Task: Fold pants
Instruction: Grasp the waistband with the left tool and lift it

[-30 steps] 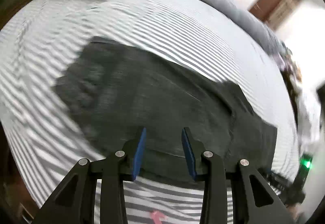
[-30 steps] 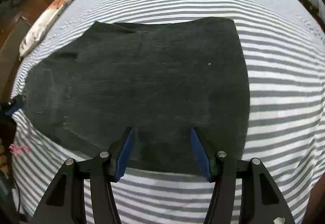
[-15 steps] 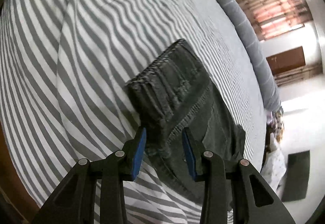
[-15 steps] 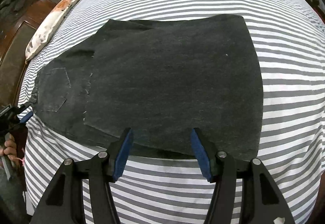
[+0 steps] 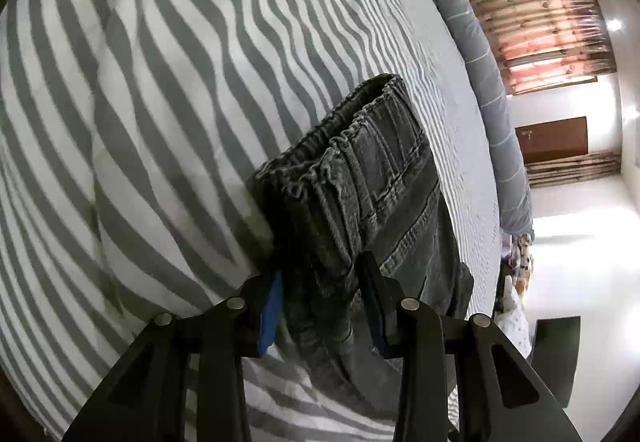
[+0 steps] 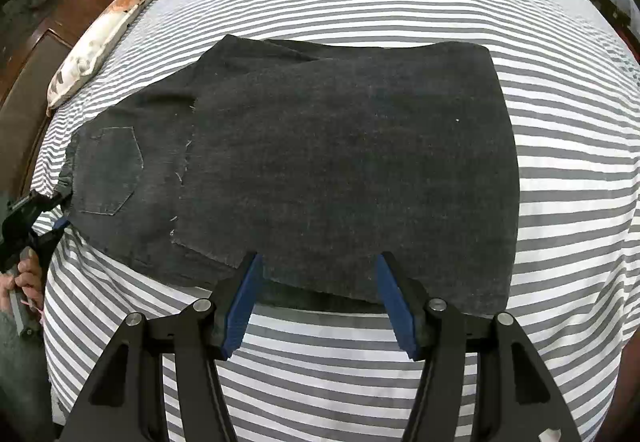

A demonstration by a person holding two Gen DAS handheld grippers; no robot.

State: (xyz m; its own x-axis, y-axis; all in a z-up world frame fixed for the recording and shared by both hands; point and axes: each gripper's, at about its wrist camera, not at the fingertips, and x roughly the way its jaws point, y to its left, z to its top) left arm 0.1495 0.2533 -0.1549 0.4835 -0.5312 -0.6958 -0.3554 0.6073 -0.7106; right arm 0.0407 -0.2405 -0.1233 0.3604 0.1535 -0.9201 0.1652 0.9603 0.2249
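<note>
The pants (image 6: pixel 320 169) lie folded on the striped bed (image 6: pixel 400 1). My left gripper (image 5: pixel 320 298) straddles the waistband unclosed; my right gripper (image 6: pixel 316 294) is spread at the near edge. I should pinch all layers before lifting.

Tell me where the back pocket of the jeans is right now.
In the right wrist view, the back pocket lies at the left end of the folded jeans, beside the waistband where the left gripper reaches in.

My left wrist camera sits close at the waistband end of the pants (image 5: pixel 372 201), looking along them. My right wrist camera looks down across their long side (image 6: pixel 320 161) from higher. Both views share the pants and striped bedspread (image 5: pixel 160 81).
</note>
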